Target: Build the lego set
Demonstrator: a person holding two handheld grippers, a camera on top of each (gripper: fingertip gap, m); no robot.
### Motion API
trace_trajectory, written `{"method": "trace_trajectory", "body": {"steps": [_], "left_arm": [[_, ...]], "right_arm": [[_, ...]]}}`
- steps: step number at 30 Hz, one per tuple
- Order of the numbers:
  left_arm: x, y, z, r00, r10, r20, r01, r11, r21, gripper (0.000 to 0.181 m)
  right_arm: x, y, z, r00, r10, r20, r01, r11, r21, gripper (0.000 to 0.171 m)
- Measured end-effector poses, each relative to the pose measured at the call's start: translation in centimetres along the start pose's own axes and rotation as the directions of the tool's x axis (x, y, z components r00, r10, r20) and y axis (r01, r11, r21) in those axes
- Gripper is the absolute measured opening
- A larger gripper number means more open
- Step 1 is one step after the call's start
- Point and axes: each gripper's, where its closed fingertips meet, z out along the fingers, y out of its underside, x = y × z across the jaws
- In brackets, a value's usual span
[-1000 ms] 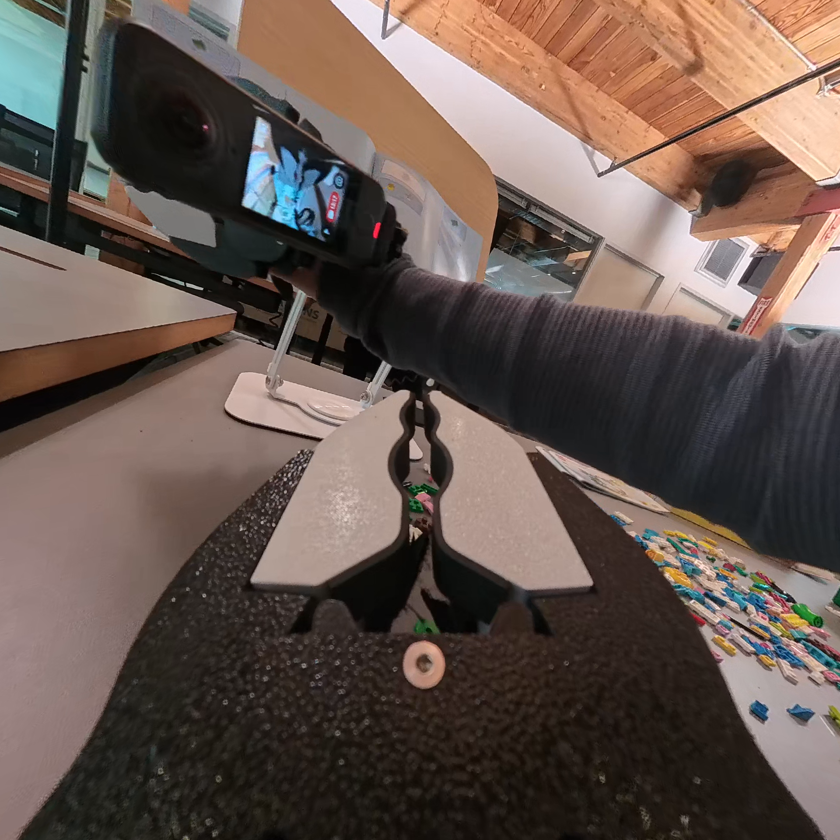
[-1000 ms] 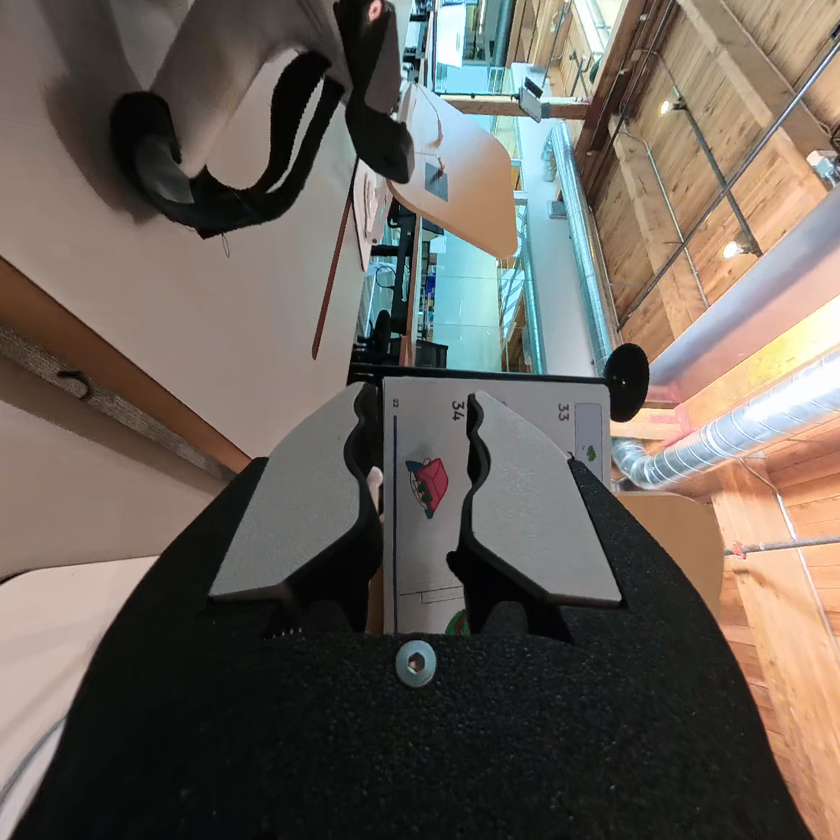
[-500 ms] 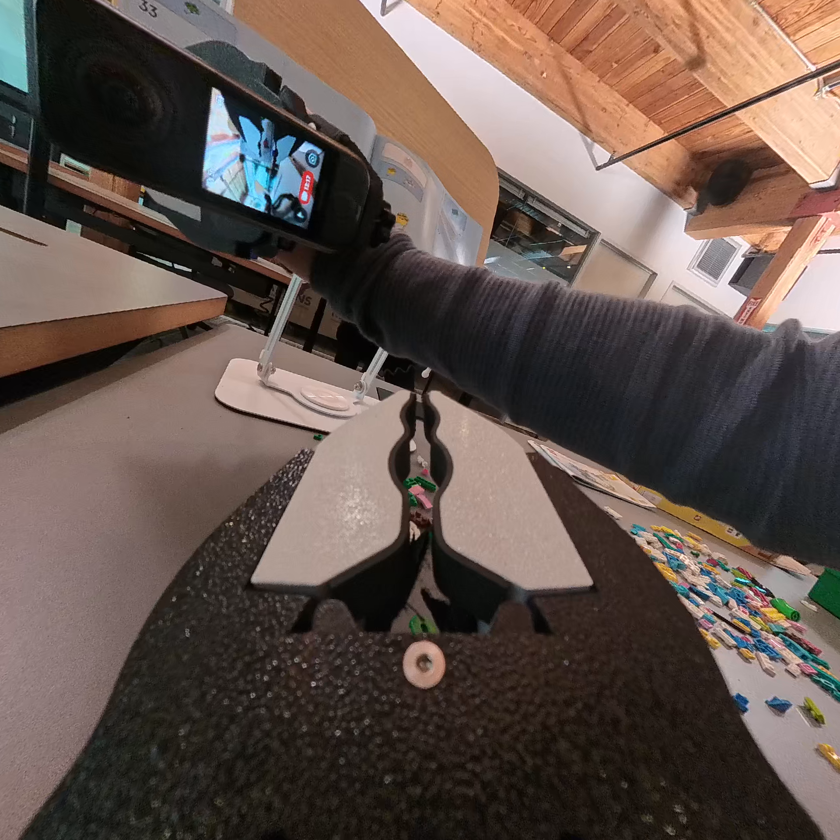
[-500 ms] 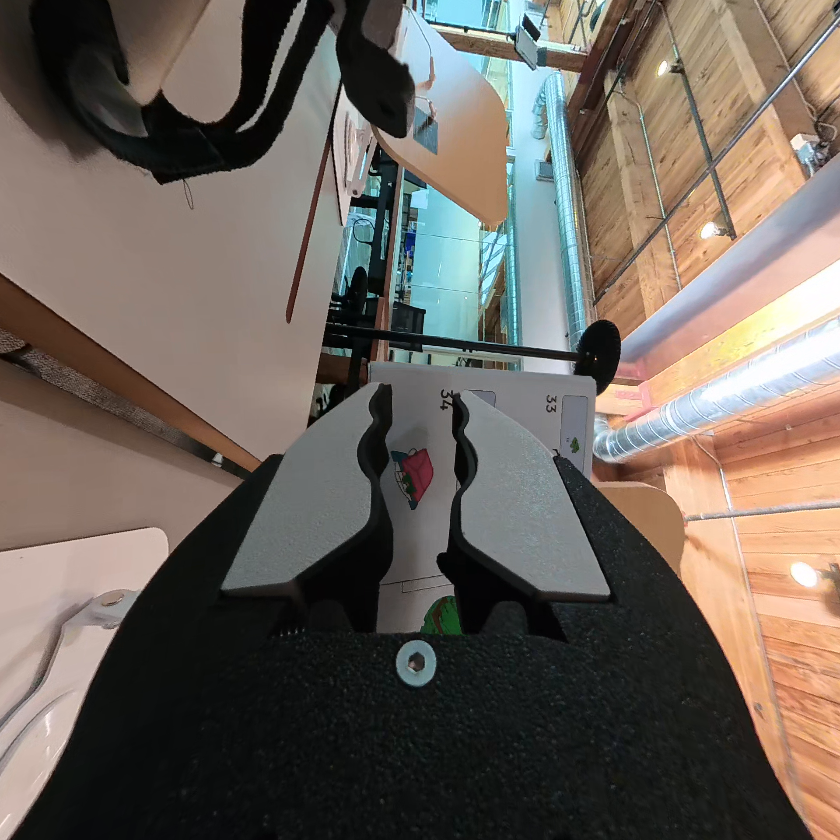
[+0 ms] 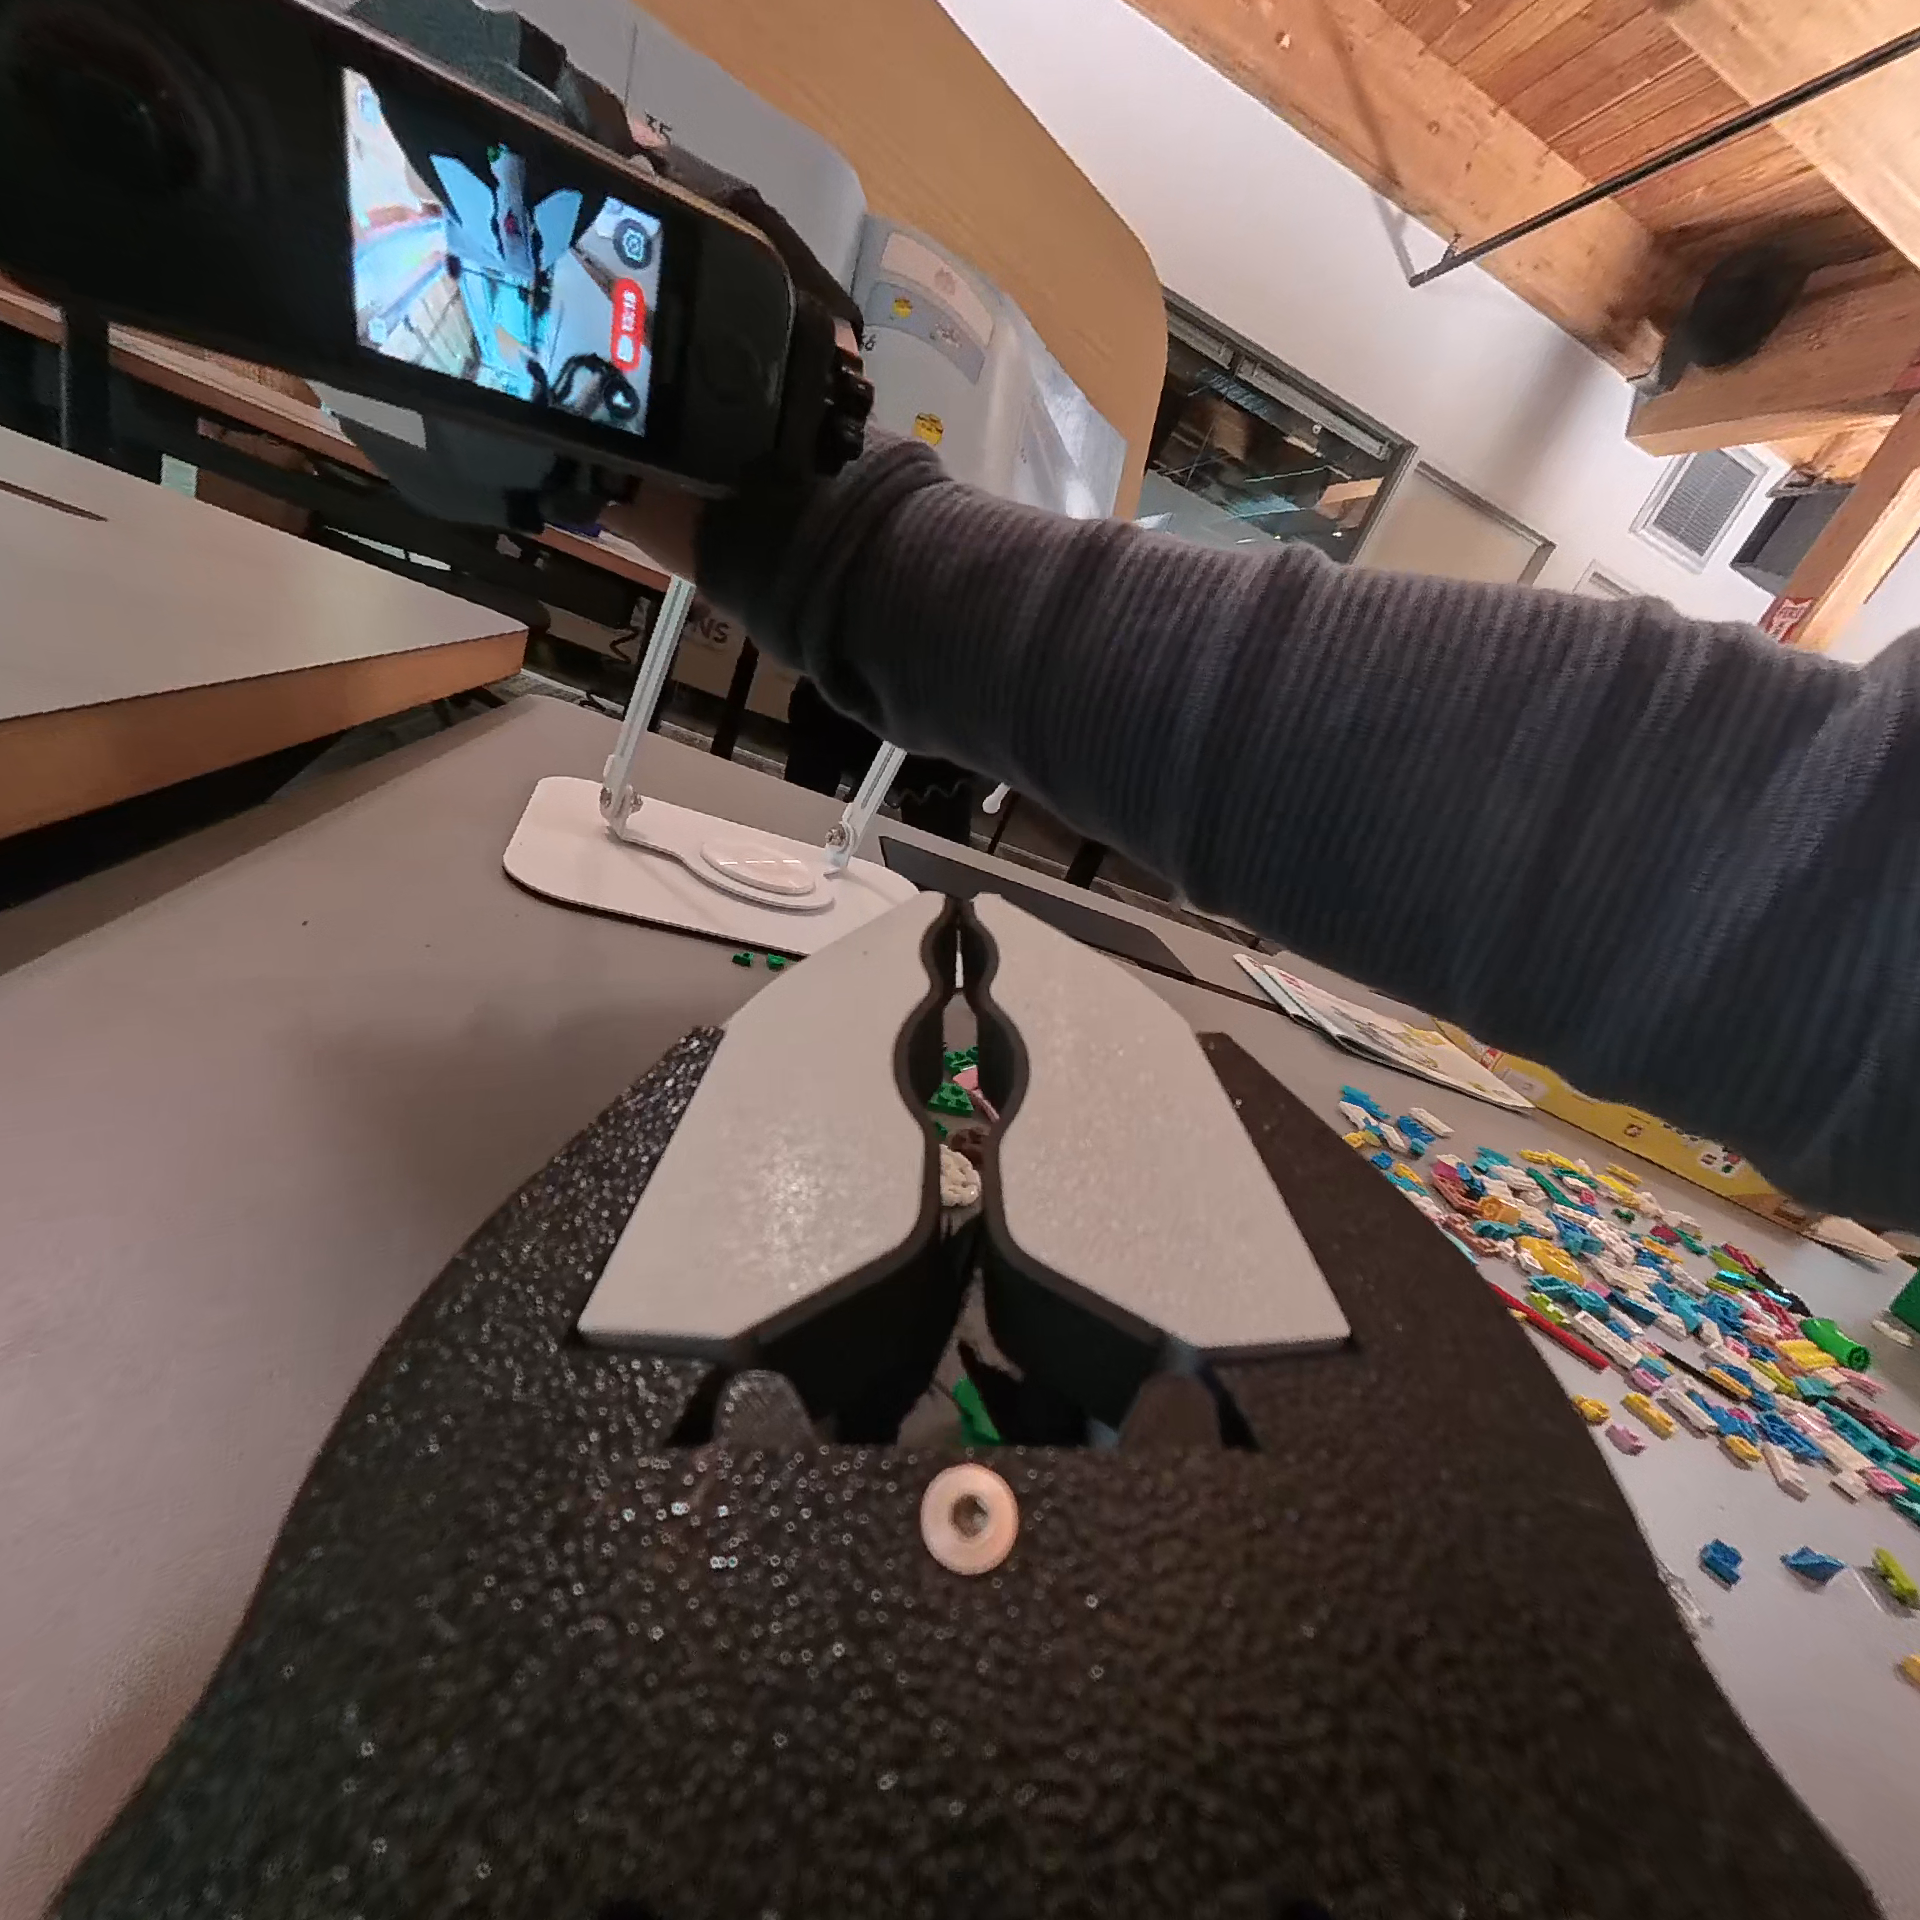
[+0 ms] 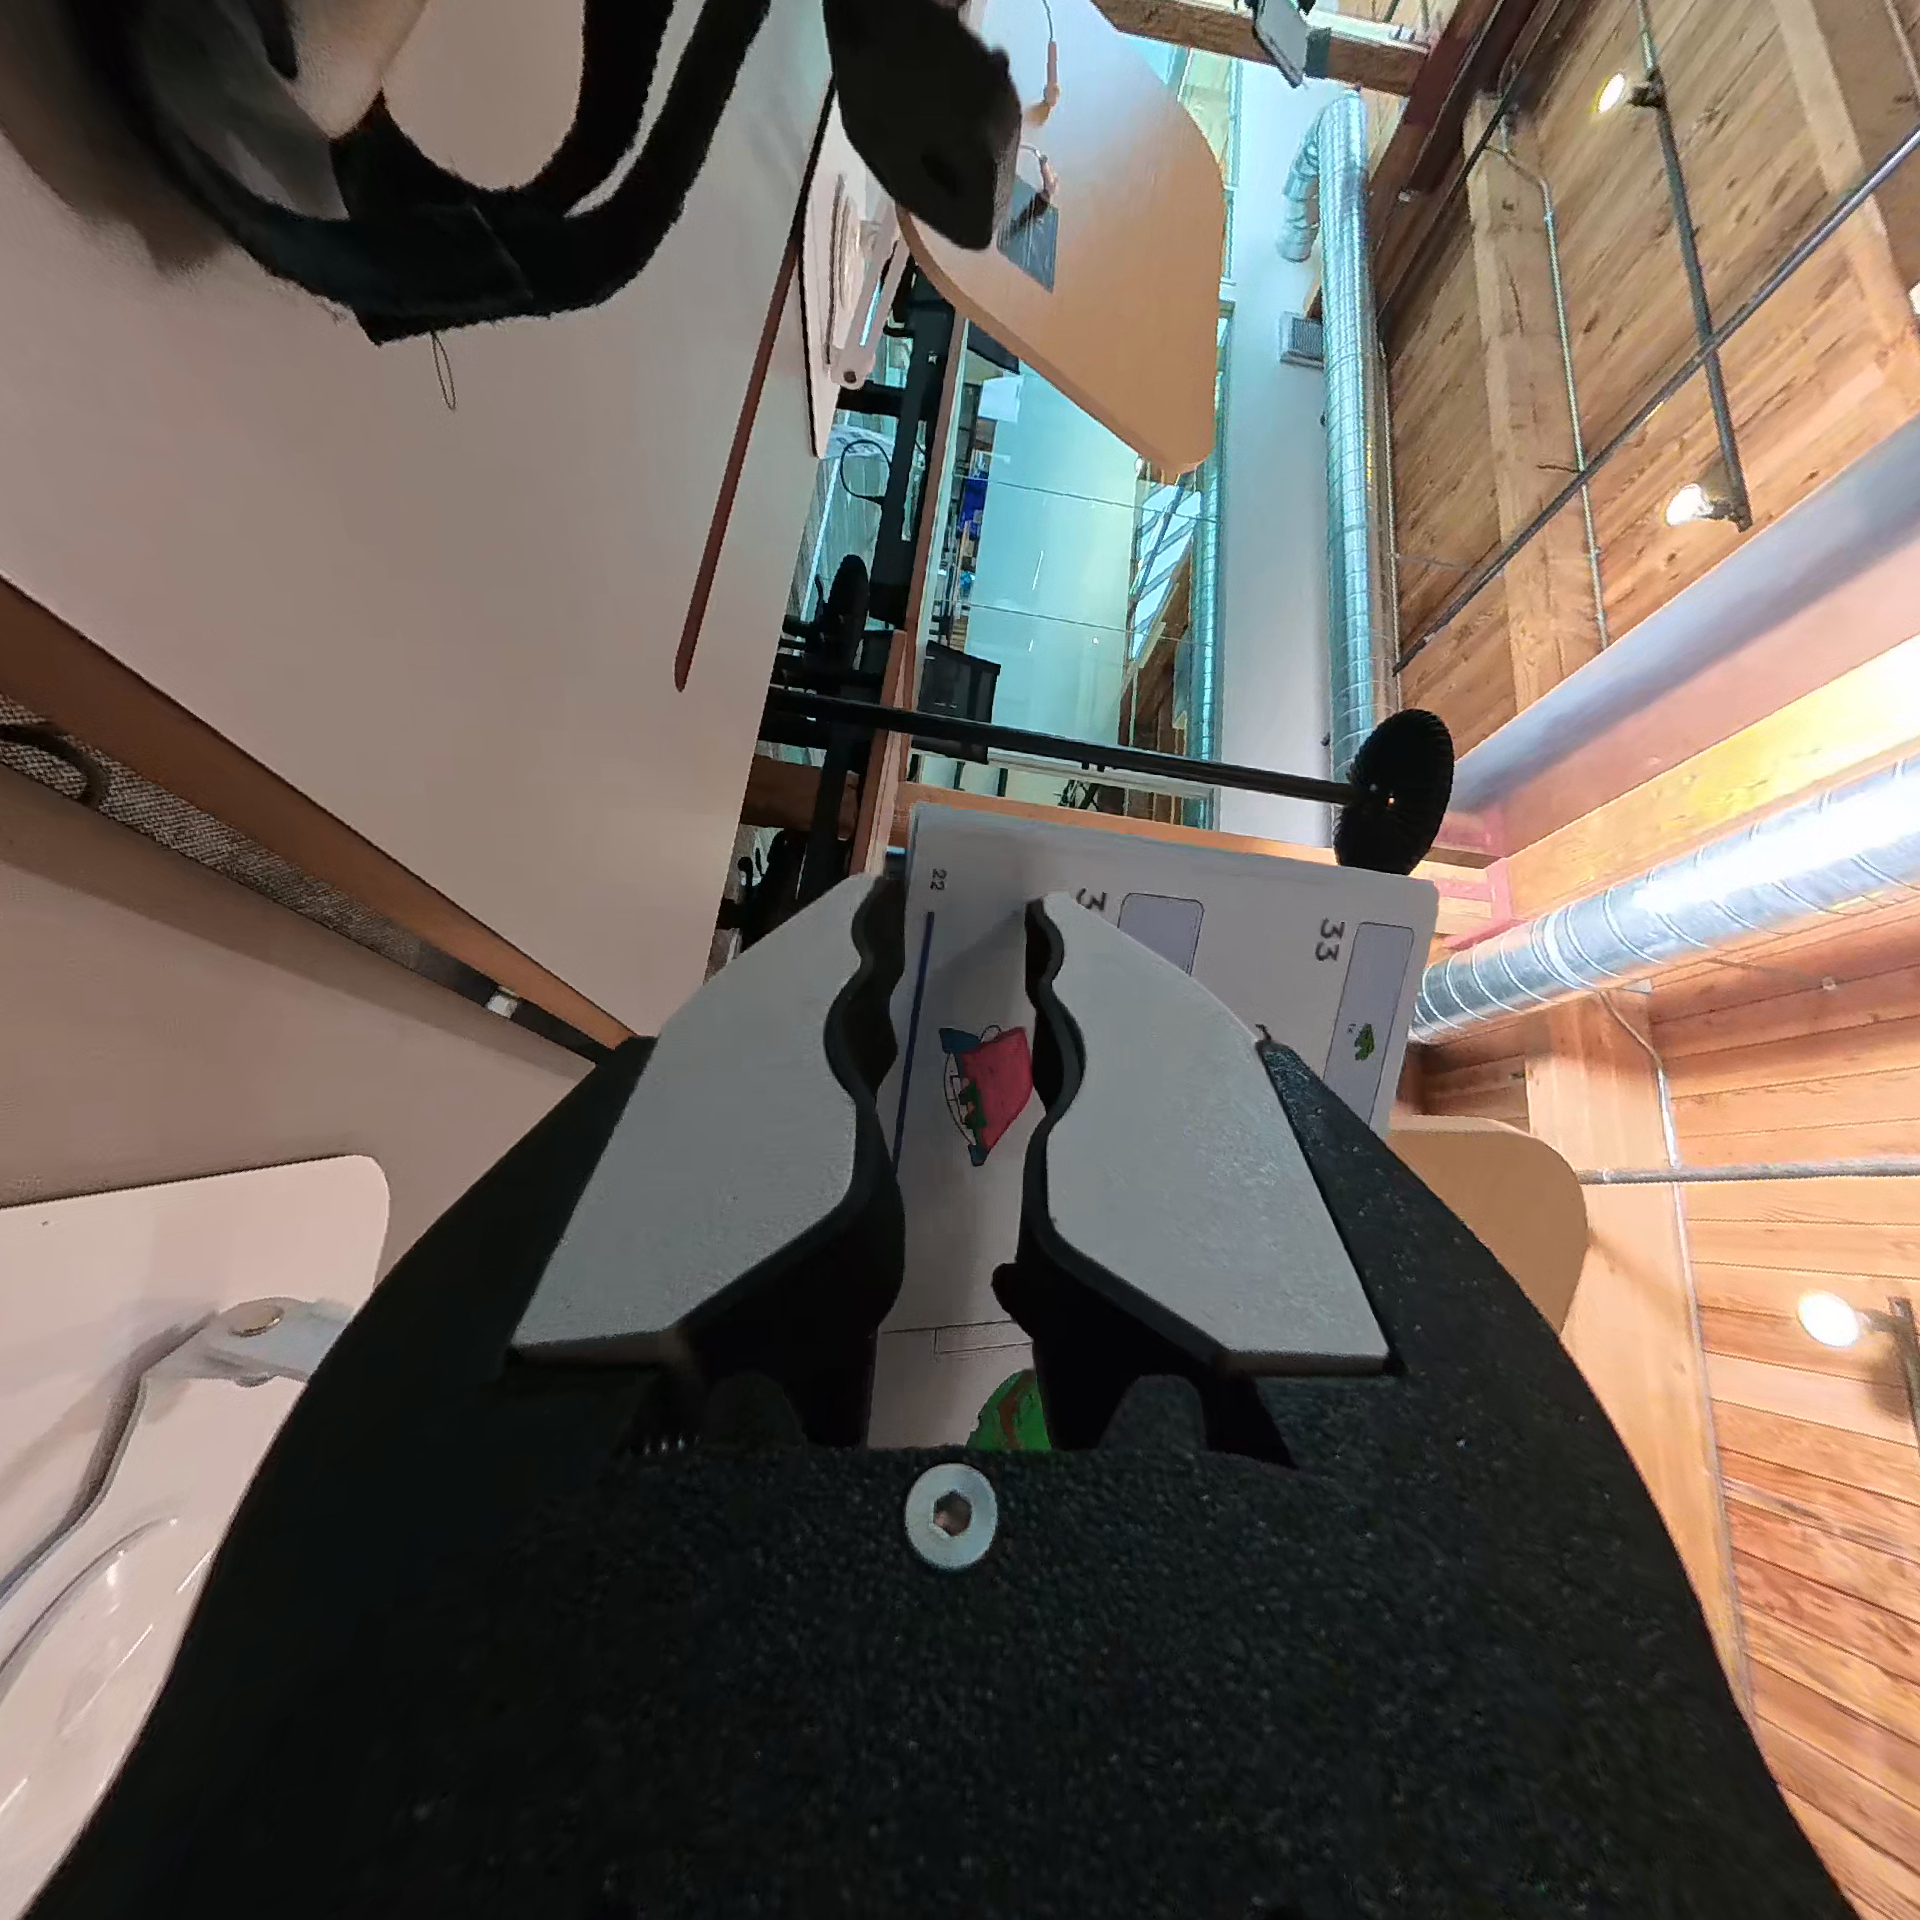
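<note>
My left gripper (image 5: 958,909) is shut and sits low over the grey table (image 5: 260,1091). Small green, pink and white lego bits (image 5: 958,1164) show in the slit between its fingers; I cannot tell if they are held. My right gripper (image 6: 961,899) is rolled sideways and partly open, with the upright instruction booklet (image 6: 1247,935) page showing in the gap. In the left wrist view the right gripper (image 5: 416,270) is raised at the upper left, held on a grey sleeve (image 5: 1351,748). A pile of loose lego pieces (image 5: 1621,1309) lies at the right.
The booklet rests on a white stand (image 5: 665,862) at the back of the table, whose base also shows in the right wrist view (image 6: 156,1299). A second booklet (image 5: 1371,1029) and a yellow box (image 5: 1621,1132) lie beyond the pile. Another table with a black strap (image 6: 416,208) stands behind. Across from one pair of fingers to the other is roughly 30 centimeters.
The right gripper's jaws have narrowed around the booklet page, and it has moved up and left in the left wrist view. The left gripper stays shut and has hardly moved.
</note>
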Motion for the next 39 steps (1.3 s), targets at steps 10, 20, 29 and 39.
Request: {"method": "trace_trajectory", "body": {"steps": [10, 20, 29, 39], "left_arm": [[0.2, 0.2, 0.1, 1.000, -0.004, -0.012, 0.004, 1.000, -0.011, 0.000], [0.3, 0.3, 0.2, 1.000, -0.005, -0.018, 0.005, 1.000, -0.019, 0.000], [0.3, 0.4, 0.2, 1.000, -0.006, -0.021, 0.005, 1.000, -0.025, 0.000], [0.4, 0.5, 0.3, 1.000, -0.014, -0.027, 0.013, 1.000, -0.028, 0.000]], "right_arm": [[-0.5, -0.4, -1.2, 0.985, 0.169, 0.048, -0.171, 0.984, 0.050, 0.000], [0.3, -0.4, -3.9, 0.655, 0.713, 0.252, -0.756, 0.613, 0.229, 0.000], [0.8, -0.2, -4.7, 0.499, 0.773, 0.390, -0.865, 0.417, 0.279, 0.002], [-0.8, 0.8, -3.2, 0.843, 0.508, 0.176, -0.535, 0.826, 0.179, 0.016]]}}
